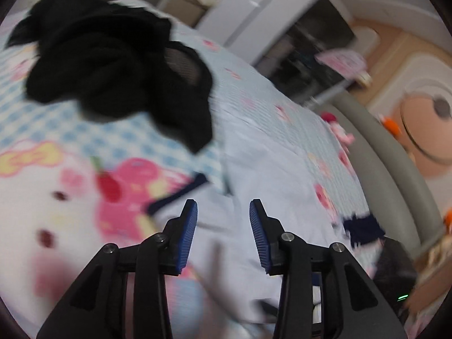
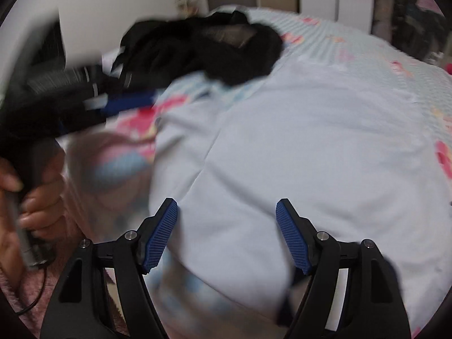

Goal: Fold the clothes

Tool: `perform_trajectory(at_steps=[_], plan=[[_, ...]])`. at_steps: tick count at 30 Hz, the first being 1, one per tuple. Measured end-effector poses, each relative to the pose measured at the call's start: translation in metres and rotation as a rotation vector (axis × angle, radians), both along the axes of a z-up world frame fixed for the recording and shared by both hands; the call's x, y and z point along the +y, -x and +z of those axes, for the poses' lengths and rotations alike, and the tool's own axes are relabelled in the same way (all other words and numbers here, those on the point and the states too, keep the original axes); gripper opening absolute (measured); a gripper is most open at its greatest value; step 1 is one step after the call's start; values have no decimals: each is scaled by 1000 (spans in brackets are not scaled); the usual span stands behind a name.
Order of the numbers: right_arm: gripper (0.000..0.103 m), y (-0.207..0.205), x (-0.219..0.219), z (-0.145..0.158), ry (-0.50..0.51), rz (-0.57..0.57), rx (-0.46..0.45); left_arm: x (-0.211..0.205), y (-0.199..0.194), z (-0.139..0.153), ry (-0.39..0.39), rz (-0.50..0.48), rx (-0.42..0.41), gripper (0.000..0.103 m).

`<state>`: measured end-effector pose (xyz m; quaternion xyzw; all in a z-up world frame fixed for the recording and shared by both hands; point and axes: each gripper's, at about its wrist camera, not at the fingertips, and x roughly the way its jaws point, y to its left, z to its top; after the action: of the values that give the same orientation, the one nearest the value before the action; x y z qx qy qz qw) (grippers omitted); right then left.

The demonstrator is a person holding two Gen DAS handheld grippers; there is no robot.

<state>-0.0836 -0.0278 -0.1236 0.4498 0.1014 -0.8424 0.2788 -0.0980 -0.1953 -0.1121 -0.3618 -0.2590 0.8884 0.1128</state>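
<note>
Both claws were out over the bed and neither had hold of anything. Left gripper had its blue pads parted about halfway, with only pale cloth showing in the gap below, nothing pinched. No earlier look at it, so that's all I could say there. Right gripper stood wider, pads well apart, again just cloth under the gap and nothing clamped.

No baskets or boxes that I could make out clearly, so the bed was doing the holding. On it, biggest first: the cartoon bedspread, blue check with a big pink and white print, sat to the left of the left claw and ran under everything. Lying on that was the pale blue garment, spread flat. From the right wrist view it filled the space straight ahead of the fingers and out to the right, with a crease running up from between the pads. From the left wrist view the same cloth lay right under and ahead of the fingertips, and a bit of dark navy trim showed off to the right of that claw.

Then the black clothes pile, bunched up with a mesh patch, further ahead and to the left of the left claw, well apart from it. Right view had the pile far ahead too.

Also in the right view, off to the left: a person's hand wrapped round the other gripper's handle. All pretty blurry.
</note>
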Motion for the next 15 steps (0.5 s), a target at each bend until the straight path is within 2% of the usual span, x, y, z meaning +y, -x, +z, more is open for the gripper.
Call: perform_trajectory(at_steps=[1, 4, 6, 7, 9, 11, 13, 15], plan=[[75, -1, -7, -10, -31, 12, -24, 10, 2, 0, 43, -18, -11, 45], [75, -20, -8, -14, -77, 91, 18, 24, 11, -28, 358, 102, -218, 46], [73, -30, -2, -10, -73, 145, 17, 23, 13, -34, 400, 129, -243, 44], [72, -31, 8, -5, -47, 125, 4, 24, 9, -24, 398, 148, -193, 43], [72, -25, 42, 9, 35, 37, -15, 30, 0, -4, 409, 164, -79, 49], [72, -20, 77, 23, 116, -52, -33, 45, -8, 9, 396, 115, 10, 53], [73, -16, 117, 36, 143, -166, -12, 66, -11, 12, 329, 24, 29, 54], [74, -15, 156, 44, 141, -283, 15, 96, -7, 9, 266, -81, 10, 54]])
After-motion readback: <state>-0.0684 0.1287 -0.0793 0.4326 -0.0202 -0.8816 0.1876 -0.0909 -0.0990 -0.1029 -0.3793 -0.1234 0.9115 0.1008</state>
